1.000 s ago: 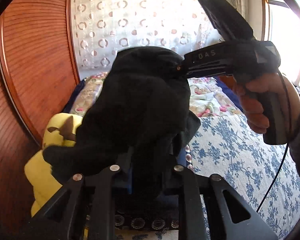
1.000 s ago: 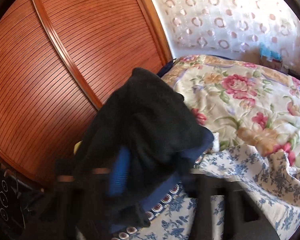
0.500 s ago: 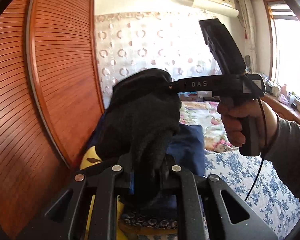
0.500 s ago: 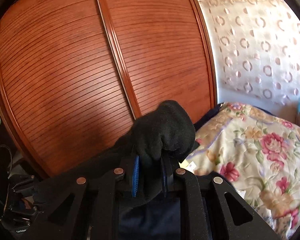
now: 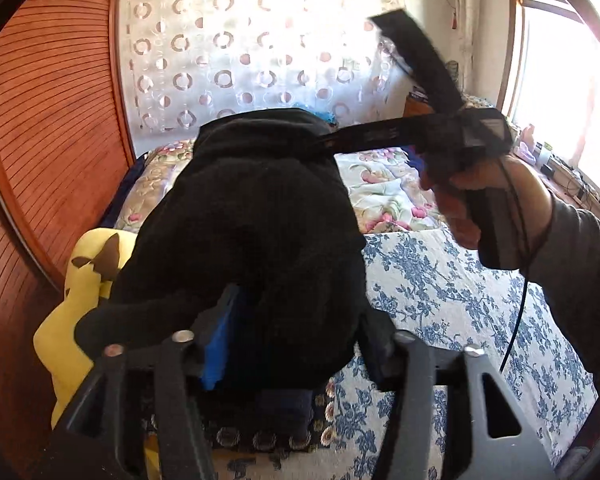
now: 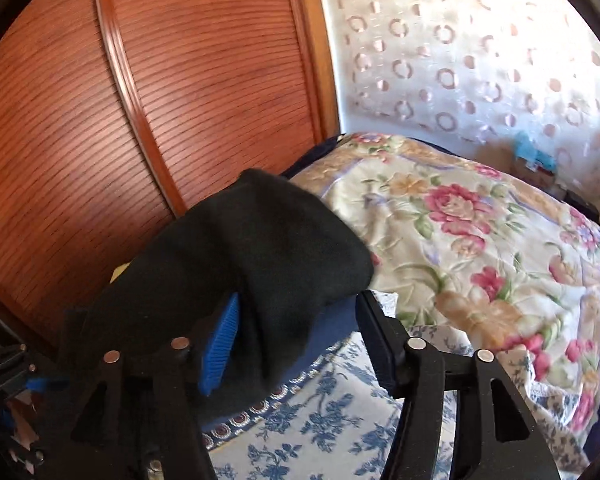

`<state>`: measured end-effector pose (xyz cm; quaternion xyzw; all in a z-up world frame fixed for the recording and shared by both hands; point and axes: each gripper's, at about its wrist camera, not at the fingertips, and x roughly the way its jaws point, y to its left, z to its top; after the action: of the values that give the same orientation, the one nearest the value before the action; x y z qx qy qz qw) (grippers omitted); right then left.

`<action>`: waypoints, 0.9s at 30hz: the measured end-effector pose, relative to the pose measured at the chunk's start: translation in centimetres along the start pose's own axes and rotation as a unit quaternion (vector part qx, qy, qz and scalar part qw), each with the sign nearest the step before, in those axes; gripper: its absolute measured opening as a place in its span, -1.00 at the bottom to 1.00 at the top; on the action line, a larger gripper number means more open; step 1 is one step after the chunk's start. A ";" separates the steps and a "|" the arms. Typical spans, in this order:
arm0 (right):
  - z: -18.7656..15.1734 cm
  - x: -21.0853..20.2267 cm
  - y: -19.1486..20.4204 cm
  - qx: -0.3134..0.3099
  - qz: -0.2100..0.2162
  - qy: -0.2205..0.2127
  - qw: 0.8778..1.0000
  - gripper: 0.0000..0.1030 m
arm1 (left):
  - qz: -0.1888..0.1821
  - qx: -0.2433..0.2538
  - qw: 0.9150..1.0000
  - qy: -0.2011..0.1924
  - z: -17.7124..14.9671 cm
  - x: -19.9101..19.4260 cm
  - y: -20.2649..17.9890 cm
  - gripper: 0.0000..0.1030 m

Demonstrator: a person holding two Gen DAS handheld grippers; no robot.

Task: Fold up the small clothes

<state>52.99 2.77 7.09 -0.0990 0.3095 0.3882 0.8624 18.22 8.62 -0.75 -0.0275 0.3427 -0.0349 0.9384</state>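
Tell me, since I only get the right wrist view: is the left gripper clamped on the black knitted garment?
Observer: No. The left gripper has its jaws wide apart, and the black knitted garment only drapes over them.
Operator: What lies beside it on that side?
Observer: A yellow plush toy with brown tips, next to the ribbed wooden wardrobe door.
Operator: Where does my gripper meet the cloth?
Observer: The right gripper reaches the garment's top edge from the right, held in the person's right hand.

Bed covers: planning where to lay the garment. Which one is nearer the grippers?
The white cover with blue flowers, in the foreground; the pink-rose quilt lies farther back.
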 end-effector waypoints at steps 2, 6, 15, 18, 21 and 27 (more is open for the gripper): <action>-0.4 -1.4 0.7 0.002 -0.006 -0.012 1.000 0.21 | 0.004 -0.007 1.000 -0.009 0.3 -1.0 0.3 0.41; -3.4 -4.8 2.8 0.000 -0.018 -0.039 0.999 0.21 | 0.008 -0.015 0.999 -0.037 0.0 -2.8 0.5 0.56; -13.2 -15.8 9.0 -0.001 -0.060 -0.096 0.994 0.28 | 0.035 -0.015 0.996 -0.085 -1.1 -6.4 -1.8 0.57; -16.3 -19.6 10.7 0.004 -0.076 -0.109 0.991 0.33 | 0.033 -0.011 0.995 -0.096 -1.5 -7.3 -3.0 0.57; -19.5 -22.9 12.3 0.009 -0.093 -0.123 0.988 0.37 | 0.029 -0.005 0.994 -0.105 -2.1 -8.0 -4.4 0.57; -24.8 -29.2 15.5 0.023 -0.144 -0.152 0.978 0.50 | 0.010 0.009 0.994 -0.111 -2.8 -9.1 -7.5 0.57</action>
<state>15.53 -14.62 6.45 -0.0628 0.1659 0.2634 0.9482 9.14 1.81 3.48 -0.0199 0.2362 -0.0253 0.9712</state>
